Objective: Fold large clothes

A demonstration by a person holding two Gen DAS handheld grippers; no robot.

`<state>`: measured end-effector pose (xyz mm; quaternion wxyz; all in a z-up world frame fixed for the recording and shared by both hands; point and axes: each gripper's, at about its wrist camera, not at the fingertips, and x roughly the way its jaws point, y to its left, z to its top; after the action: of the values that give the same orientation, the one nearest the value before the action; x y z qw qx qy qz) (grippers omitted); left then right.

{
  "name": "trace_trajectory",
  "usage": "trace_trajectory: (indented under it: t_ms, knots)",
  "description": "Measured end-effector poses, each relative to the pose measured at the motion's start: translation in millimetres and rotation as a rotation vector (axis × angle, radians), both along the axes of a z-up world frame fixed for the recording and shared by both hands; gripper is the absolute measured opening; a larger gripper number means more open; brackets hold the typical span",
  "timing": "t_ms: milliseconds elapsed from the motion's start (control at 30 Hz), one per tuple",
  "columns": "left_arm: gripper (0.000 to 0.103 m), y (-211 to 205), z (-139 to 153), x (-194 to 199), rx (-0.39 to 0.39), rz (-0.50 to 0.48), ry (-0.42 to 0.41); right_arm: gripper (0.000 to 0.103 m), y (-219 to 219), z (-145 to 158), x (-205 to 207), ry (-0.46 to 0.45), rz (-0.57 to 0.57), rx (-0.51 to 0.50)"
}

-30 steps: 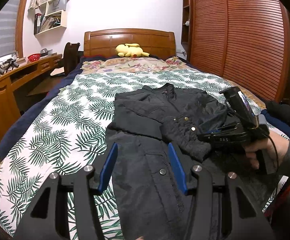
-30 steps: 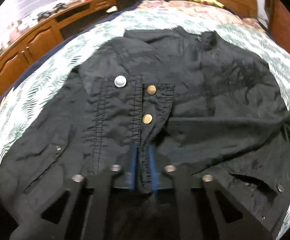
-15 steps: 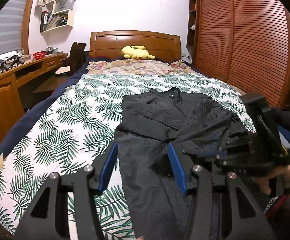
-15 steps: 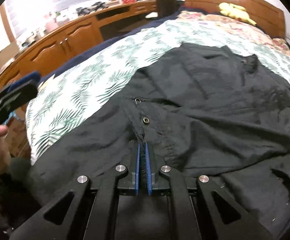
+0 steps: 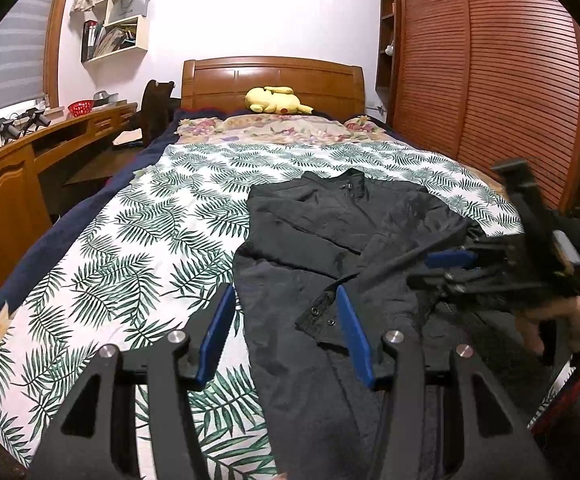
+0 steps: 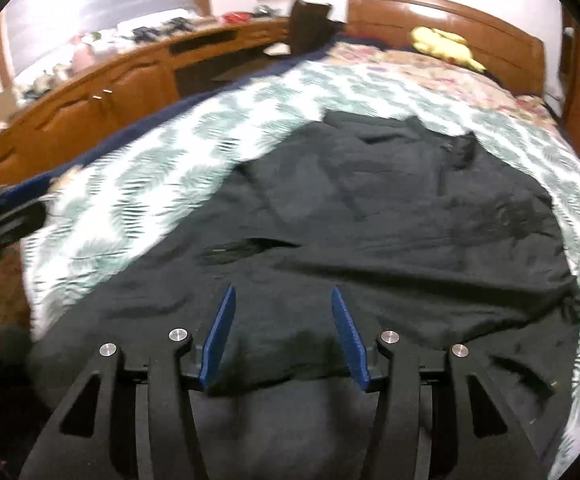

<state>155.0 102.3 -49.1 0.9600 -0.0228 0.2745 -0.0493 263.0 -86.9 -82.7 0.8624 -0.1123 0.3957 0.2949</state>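
A: Both pairs of jaws stand apart with nothing between them; your right gripper (image 6: 281, 336) has just been opening, and your left gripper (image 5: 285, 336) hovers by the folded-in cuff.

B: One jacket (image 5: 330, 248) then, near the bed's (image 5: 101, 264) foot edge, right of middle?

A: Yes; sleeves look folded in; folding the body remains, I'd judge.
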Motion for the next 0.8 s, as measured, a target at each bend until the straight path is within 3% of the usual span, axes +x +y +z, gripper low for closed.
trace_trajectory:
  t_ms: [200,333,400,533,633,800]
  knots:
    - [0.051,-7.9,-6.0,5.9,0.019,-0.014,0.022,0.051,-8.7,-24.6,50.9,0.009,-0.104,-0.108]
    - [0.051,-13.5,-7.7,7.0,0.040,-0.027,0.029,0.052,-20.6,-62.8,64.8,0.171,-0.092,-0.170]
    - [0.051,-14.5,-7.5,6.5,0.047,-0.029,0.028,0.051,-21.9,-63.9,53.6,0.119,-0.046,-0.222]
    - [0.051,-13.1,-6.4,5.7,0.045,-0.027,0.026,0.051,-38.6,-55.0,40.6,0.161,-0.030,-0.193]
    - [0.051,-12.6,-6.6,5.5,0.043,-0.025,0.027,0.051,-45.4,-50.1,30.2,0.143,-0.016,-0.205]
    - [0.051,-16.1,-9.4,7.0,0.058,-0.029,0.040,0.051,-61.1,-33.7,24.5,0.105,-0.062,-0.114]
